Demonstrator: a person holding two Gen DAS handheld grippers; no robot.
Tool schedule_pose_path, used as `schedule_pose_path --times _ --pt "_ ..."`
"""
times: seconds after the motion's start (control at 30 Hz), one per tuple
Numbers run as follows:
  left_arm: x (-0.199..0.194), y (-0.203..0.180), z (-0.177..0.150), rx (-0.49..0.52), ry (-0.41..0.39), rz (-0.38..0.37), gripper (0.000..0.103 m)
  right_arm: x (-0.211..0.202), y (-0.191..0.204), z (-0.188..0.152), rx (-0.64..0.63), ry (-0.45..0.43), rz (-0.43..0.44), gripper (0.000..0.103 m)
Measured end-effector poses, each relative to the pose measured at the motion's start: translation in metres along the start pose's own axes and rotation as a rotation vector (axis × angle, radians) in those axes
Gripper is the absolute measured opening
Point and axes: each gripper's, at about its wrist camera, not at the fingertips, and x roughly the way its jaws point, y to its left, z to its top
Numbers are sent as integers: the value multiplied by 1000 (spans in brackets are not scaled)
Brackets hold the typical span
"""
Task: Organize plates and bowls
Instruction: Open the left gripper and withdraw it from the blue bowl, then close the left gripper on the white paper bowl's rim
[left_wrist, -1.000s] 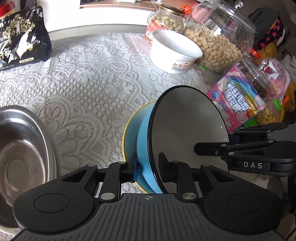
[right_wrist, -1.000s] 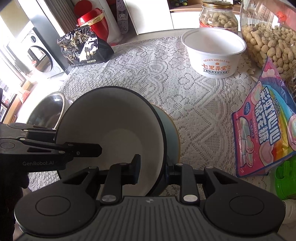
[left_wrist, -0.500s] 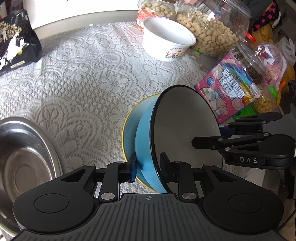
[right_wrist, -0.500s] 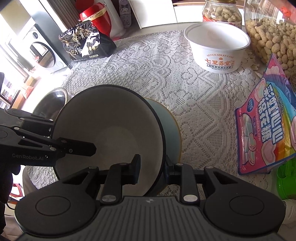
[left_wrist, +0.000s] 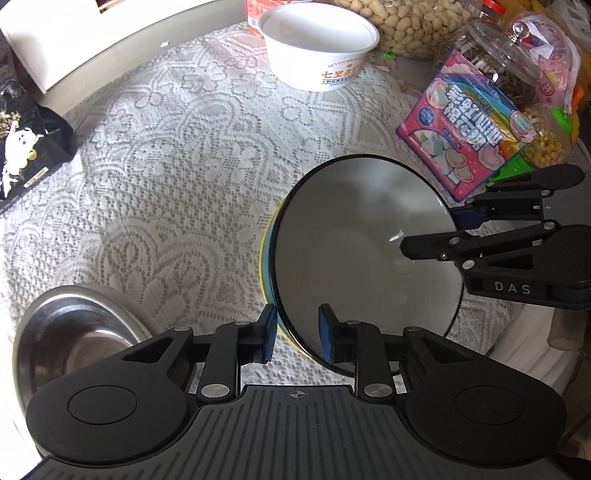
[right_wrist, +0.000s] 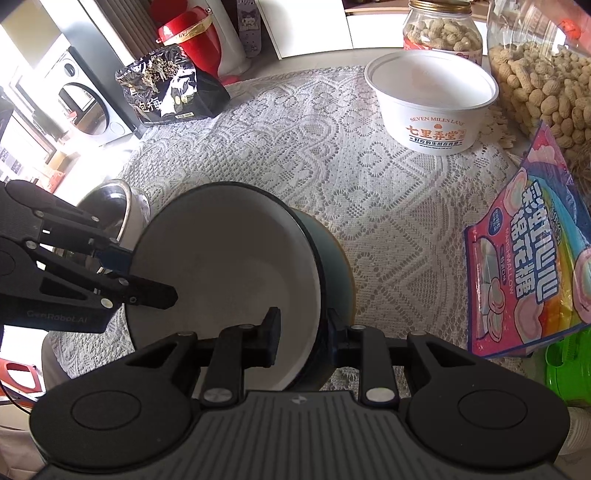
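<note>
Left wrist view first: the bowl (left_wrist: 362, 251) now shows its whole pale inside to the camera. A second ago it was seen nearly edge-on, with its blue outside showing. The left claw (left_wrist: 297, 332) has swung round the rim rather than the bowl dropping flat (the right view shows it tilted much as before). Its jaws have just been closing a little, with the bowl's near rim standing between the pads. A sliver of cloth shows beside the outer pad, so I cannot tell whether they press on the rim or only straddle it.

The right claw (right_wrist: 303, 332) is clenched on the bowl's wall, one pad inside and one outside, and has not budged. From where I stand it looks to be carrying the load.

Just beyond the left claw's outer pad, under the tilted bowl, lies the plate (left_wrist: 266, 254); only its yellow-edged rim peeks out. The steel bowl (left_wrist: 74, 343) sits on the cloth further out on that same side.

My reading is that the left claw has re-seated its hold. Once that is firm, the bowl can be lifted clear of the plate or lowered onto it.
</note>
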Motion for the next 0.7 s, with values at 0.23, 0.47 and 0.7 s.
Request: schedule_pose_path --times 0.23,0.47,0.7 --pt "2 10 3 -51 -24 -37 27 -12 0 -2 -22 -30 -20 26" --pt "-13 30 5 -126 -177 -35 25 -58 2 27 -14 -201 -107 29" --pt "-35 87 18 -422 -507 -262 26 -48 -49 122 343 -235 -145 38"
